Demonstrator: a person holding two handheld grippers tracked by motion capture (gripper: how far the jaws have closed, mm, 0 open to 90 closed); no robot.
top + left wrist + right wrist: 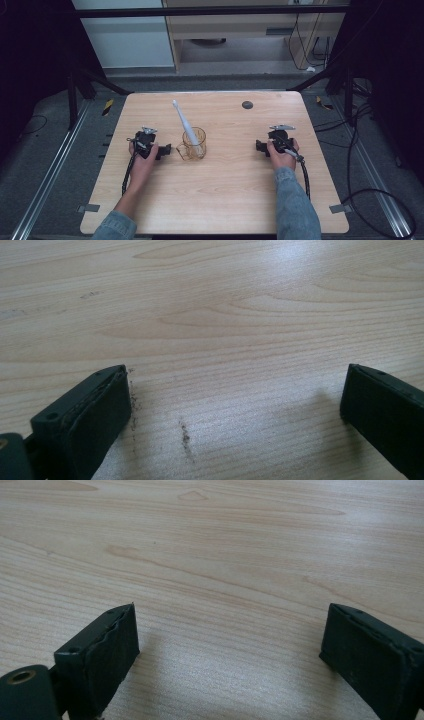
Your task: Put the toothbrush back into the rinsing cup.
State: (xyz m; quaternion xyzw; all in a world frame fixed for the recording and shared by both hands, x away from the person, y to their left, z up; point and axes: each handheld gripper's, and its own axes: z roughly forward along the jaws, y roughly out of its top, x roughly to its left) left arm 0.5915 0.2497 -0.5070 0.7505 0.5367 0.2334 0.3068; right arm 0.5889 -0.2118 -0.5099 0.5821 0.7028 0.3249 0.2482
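A: Two grippers rest on the wooden table, one in each hand. Where does the toothbrush stand?

B: Near the table's middle, a white toothbrush stands in a clear amber glass mug. Its lower end sits inside the mug; its head rises out toward 11 o'clock in the high view.

A: How does its long axis run?

B: Tilted, not upright. The axis runs from the mug at about 5 o'clock up to the brush head at about 11 o'clock, leaning against the mug's rim on the far left side.

A: Where is the left gripper?

B: The left gripper lies at 9 o'clock from the mug, just beside the mug's handle, its jaws pointing toward 3 o'clock. Whether it touches the handle cannot be told. In the left gripper view the jaws stand wide apart with bare wood between them; nothing is held.

A: And the right gripper?

B: The right gripper lies at 3 o'clock from the mug, well apart from it, jaws pointing toward 9 o'clock. In the right gripper view its jaws are spread as wide as the left pair, with bare table between the pads and nothing gripped.

A: What else lies on the tabletop?

B: One small dark round disc sits near the far edge, at about 1 o'clock from the mug.
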